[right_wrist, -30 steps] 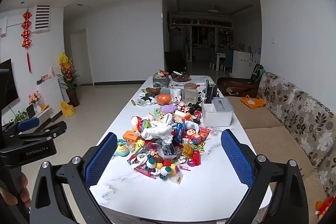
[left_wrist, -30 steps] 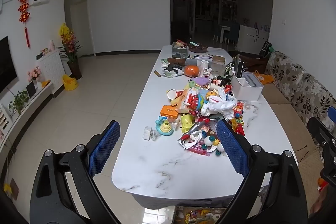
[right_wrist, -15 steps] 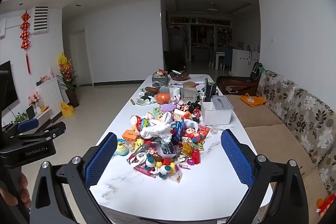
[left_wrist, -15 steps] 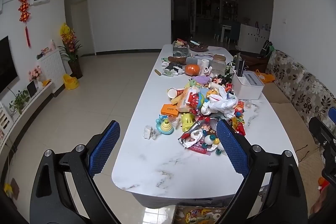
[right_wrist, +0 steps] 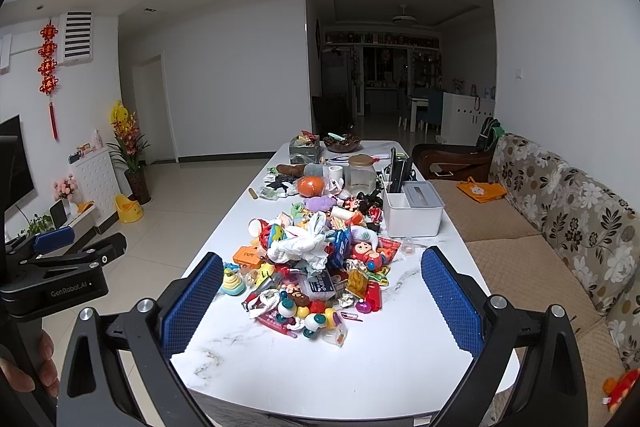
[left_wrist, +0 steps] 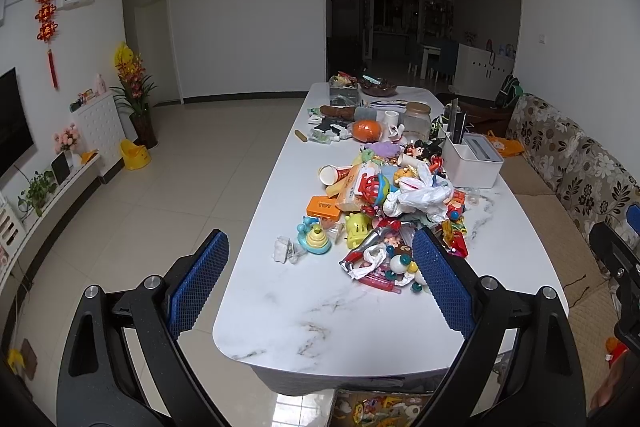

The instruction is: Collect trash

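A long white marble table point(left_wrist: 320, 311) point(right_wrist: 384, 355) carries a heap of toys and trash. A crumpled white plastic bag point(left_wrist: 420, 195) point(right_wrist: 298, 245) lies on top of the heap. A crumpled white wrapper point(left_wrist: 285, 250) lies apart at the heap's left, and more wrappers point(right_wrist: 320, 283) lie at its near edge. My left gripper point(left_wrist: 320, 285) is open and empty, held back from the table's near end. My right gripper point(right_wrist: 322, 305) is open and empty, also short of the heap.
A white storage box point(left_wrist: 472, 163) point(right_wrist: 412, 211) stands right of the heap. An orange ball point(left_wrist: 366, 129), a jar point(right_wrist: 362, 173) and bowls stand farther back. A flowered sofa point(right_wrist: 560, 211) runs along the right. Tiled floor point(left_wrist: 160, 195) lies left.
Both views have shifted only slightly; the right camera has risen a little and the heap sits a bit lower in its view. Both grippers stay open.
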Demonstrator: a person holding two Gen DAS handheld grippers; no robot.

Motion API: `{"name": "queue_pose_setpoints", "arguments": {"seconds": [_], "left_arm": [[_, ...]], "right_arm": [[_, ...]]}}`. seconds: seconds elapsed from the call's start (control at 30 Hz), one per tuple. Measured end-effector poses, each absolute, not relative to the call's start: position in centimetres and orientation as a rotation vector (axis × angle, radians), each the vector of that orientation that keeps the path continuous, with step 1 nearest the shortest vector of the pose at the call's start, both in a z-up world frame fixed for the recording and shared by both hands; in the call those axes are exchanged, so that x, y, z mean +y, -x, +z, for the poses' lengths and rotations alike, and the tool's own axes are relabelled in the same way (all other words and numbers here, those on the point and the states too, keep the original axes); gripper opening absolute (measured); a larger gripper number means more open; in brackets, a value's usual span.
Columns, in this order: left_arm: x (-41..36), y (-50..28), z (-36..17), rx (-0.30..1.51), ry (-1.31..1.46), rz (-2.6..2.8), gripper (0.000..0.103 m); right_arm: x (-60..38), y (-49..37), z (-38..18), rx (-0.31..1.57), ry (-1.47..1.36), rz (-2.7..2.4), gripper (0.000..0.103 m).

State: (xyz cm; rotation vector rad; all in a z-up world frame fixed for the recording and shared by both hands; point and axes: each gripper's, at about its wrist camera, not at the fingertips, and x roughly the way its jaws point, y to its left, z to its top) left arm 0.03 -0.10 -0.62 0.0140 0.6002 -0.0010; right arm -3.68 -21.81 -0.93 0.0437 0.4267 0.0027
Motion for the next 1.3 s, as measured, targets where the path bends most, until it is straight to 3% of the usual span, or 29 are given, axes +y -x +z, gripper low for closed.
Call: {"name": "queue_pose_setpoints", "arguments": {"seconds": [1.3], "left_arm": [[0.03, 0.35, -0.81, 0.607, -0.018, 0.001, 0.091]], "right_arm": [[-21.97, 3.64, -1.08, 0.43, -0.044, 0.002, 0.098]]}}
